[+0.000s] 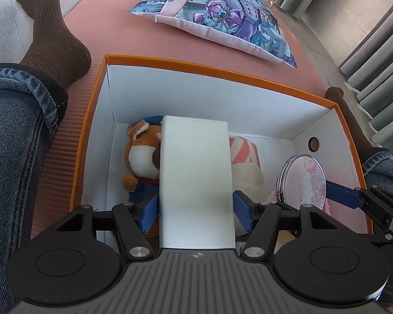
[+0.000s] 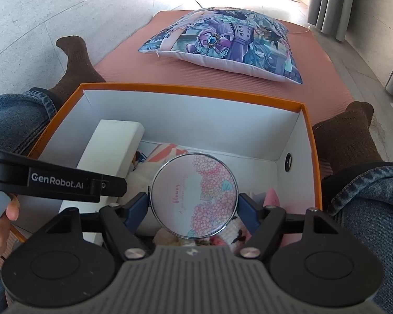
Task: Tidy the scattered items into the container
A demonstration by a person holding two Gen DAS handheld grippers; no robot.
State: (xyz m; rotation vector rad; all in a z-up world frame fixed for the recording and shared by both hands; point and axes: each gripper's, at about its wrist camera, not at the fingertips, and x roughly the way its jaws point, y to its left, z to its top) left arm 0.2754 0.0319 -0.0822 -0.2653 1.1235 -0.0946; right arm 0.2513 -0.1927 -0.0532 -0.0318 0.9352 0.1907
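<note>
A printed cushion (image 2: 222, 44) lies on a pink ribbed mat (image 2: 314, 78) spread over a grey tiled floor (image 2: 65, 7), grey curtains (image 1: 374, 52) hang at the right, and a person's jeans-clad legs (image 1: 15, 136) end in brown socks (image 1: 55, 49).

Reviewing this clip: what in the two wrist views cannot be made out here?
- Left wrist view: the white box hides most of the fox plush and the striped item.
- Right wrist view: the round mirror covers the plush toys below; its script is too small to read.
- Both views: the orange box floor is mostly hidden.
</note>
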